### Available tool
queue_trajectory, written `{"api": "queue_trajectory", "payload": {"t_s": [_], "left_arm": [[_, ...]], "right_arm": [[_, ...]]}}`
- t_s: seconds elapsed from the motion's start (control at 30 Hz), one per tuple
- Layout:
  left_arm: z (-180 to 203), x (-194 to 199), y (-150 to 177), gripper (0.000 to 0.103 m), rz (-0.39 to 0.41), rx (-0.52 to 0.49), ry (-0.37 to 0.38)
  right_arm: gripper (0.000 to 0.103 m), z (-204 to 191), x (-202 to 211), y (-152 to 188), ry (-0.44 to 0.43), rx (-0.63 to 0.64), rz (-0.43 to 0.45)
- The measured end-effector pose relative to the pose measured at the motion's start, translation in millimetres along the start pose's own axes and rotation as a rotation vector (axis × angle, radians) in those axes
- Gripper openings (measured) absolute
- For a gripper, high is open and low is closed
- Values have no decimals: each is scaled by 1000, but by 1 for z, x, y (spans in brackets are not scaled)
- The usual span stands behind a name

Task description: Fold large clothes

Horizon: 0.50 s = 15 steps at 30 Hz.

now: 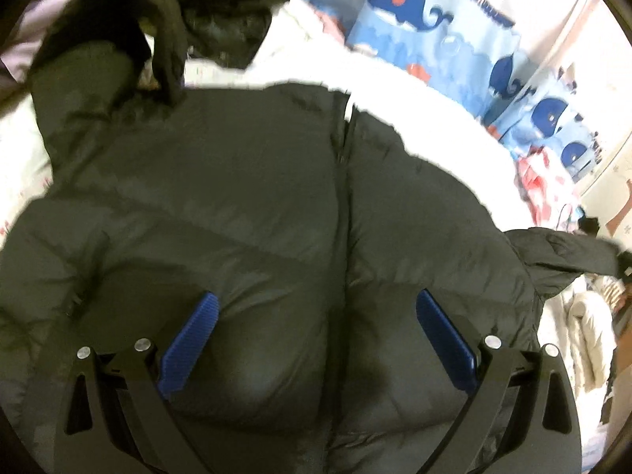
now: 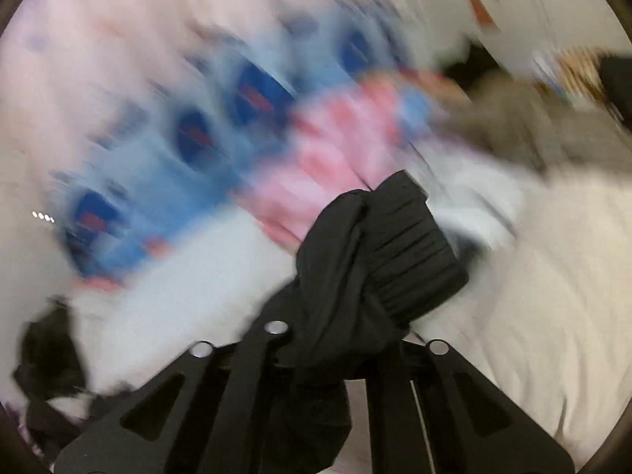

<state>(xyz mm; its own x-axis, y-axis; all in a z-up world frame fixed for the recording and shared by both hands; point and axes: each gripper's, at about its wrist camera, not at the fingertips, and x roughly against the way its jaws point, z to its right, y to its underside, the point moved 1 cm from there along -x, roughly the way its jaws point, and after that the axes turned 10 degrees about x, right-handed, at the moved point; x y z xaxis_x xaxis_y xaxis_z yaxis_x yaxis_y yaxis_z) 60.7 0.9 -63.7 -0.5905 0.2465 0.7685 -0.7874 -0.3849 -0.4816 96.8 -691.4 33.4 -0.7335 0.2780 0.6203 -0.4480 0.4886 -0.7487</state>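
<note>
While the black quilted puffer jacket (image 1: 276, 197) lay spread front-up on the white bed cover (image 1: 414, 91), its zip line running up the middle and its hood (image 1: 166, 19) bunched at the far end, the sleeve-folding step was judged to be in hand. One black sleeve with a ribbed elastic cuff (image 2: 395, 245) was clamped in the right hand-held gripper (image 2: 347, 355), whose jaws were closed on the fabric with the cuff standing out beyond them; the blurred background suggested that this hand was travelling. In the left wrist view that sleeve (image 1: 565, 252) stretched out past the jacket's side, clear of the body. The left hand-held gripper (image 1: 316, 339) hovered over the lower chest panels with its blue ribbed pads (image 1: 189, 343) wide apart and nothing between them; whether it touched the fabric could not be told. The next move probably called for carrying the cuff across onto the chest and releasing it flat. Whale-print blue bedding (image 1: 414, 12) lay beyond.
</note>
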Motion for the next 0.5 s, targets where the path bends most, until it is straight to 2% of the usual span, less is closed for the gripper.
{"api": "queue_trajectory", "payload": {"t_s": [0.03,0.07,0.1,0.13,0.17,0.2,0.27,0.33,0.37,0.43,0.5], "left_arm": [[1,-5,2,96,-10,-23,-26],[4,-8,4,96,-18,-48,-46],[7,-10,6,96,-25,-79,-66],[12,-10,8,96,-25,-116,-83],[14,-10,9,96,-22,-141,-93],[17,-8,9,96,-18,-162,-95],[17,-1,6,96,-11,-178,-83],[12,18,-3,96,11,-177,-76],[5,34,-8,96,31,-174,-75],[-13,65,-13,96,68,-176,-79],[-43,96,-11,96,104,-186,-136]], "right_arm": [[20,12,-17,13,46,-26,-71],[31,37,-45,44,91,-97,-216],[31,50,-54,64,73,-157,-274],[31,59,-55,78,49,-204,-287],[39,64,-48,93,28,-237,-282],[55,62,-34,102,19,-218,-269],[67,44,5,119,-9,-125,-229],[82,24,49,140,-78,-83,-209],[89,10,72,157,-148,-44,-240],[89,-18,99,184,-294,36,-329],[90,-58,117,231,-474,140,-492]]}}
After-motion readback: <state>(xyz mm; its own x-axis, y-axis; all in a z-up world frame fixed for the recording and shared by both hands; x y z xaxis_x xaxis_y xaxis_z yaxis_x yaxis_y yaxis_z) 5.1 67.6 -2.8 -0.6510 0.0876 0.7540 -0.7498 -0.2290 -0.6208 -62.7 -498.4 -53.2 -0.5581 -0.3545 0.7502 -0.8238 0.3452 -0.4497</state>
